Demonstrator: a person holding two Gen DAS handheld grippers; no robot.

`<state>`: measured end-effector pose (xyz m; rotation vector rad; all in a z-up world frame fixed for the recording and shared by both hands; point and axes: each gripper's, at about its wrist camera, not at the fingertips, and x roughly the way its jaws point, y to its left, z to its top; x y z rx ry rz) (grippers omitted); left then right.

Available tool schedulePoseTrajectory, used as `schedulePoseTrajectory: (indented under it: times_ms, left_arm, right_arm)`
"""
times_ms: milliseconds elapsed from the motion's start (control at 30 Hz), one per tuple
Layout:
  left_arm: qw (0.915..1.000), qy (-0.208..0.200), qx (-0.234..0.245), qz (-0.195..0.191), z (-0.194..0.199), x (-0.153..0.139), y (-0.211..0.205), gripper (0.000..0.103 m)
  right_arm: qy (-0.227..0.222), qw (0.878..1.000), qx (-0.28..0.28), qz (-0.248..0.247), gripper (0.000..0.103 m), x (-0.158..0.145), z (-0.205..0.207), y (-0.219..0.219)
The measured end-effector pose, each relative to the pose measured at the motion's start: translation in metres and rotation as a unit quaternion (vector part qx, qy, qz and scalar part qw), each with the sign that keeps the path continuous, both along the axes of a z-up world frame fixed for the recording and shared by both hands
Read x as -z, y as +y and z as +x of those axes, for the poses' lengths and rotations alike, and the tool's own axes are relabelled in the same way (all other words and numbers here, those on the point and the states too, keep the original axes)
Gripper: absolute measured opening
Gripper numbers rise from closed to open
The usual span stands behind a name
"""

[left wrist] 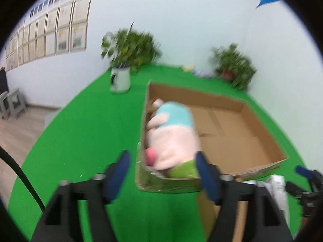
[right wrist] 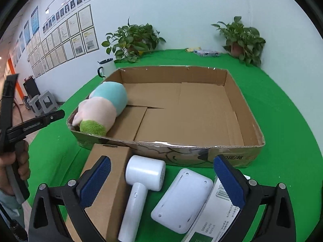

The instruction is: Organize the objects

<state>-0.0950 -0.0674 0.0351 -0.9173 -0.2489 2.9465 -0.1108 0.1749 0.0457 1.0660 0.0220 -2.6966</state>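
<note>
Both grippers, left gripper [left wrist: 161,173] and right gripper [right wrist: 161,181], gape empty; the hair dryer [right wrist: 141,183], lower centre, may roll if pinched off-centre.

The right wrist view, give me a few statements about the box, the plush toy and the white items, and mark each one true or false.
1. The plush toy lies inside the cardboard tray, at its left end. True.
2. The white hair dryer is inside the tray. False: it lies on the green cloth in front of the tray.
3. The right gripper is open, nothing pressed between its fingers. True.
4. The small brown box stands to the right of the flat white device. False: it is to the left, beyond the hair dryer.
5. The left gripper is shut on the plush toy. False: it is open.
</note>
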Motion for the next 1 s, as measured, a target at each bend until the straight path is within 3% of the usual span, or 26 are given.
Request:
schedulePoseTrajectory:
  times_ms: [133, 467, 533, 700, 833, 1000]
  left_arm:
    - [0.9992, 0.027, 0.030, -0.007, 0.028, -0.019, 0.025, 0.077]
    - [0.9978, 0.005, 0.065, 0.009, 0.064, -0.011, 0.057, 0.077]
    - [0.9964, -0.011, 0.082, 0.018, 0.072, -0.006, 0.060, 0.077]
    - [0.9868, -0.078, 0.130, 0.056, 0.083, 0.025, 0.061, 0.077]
    - [0.9769, -0.138, 0.132, 0.096, 0.083, 0.063, 0.059, 0.076]
    - [0.9663, -0.157, 0.154, 0.134, 0.089, 0.086, 0.061, 0.075]
  right_arm:
    - [0.025, 0.998, 0.032, 0.042, 0.102, -0.007, 0.022, -0.008]
    - [0.013, 1.000, 0.010, 0.008, 0.102, -0.005, 0.057, 0.004]
    - [-0.006, 0.999, -0.041, -0.033, 0.102, -0.004, 0.072, 0.004]
    - [-0.053, 0.982, -0.167, -0.069, 0.102, 0.015, 0.123, -0.016]
    - [-0.090, 0.979, -0.177, -0.049, 0.102, 0.040, 0.139, -0.035]
    - [-0.102, 0.982, -0.158, 0.005, 0.102, 0.053, 0.149, -0.051]
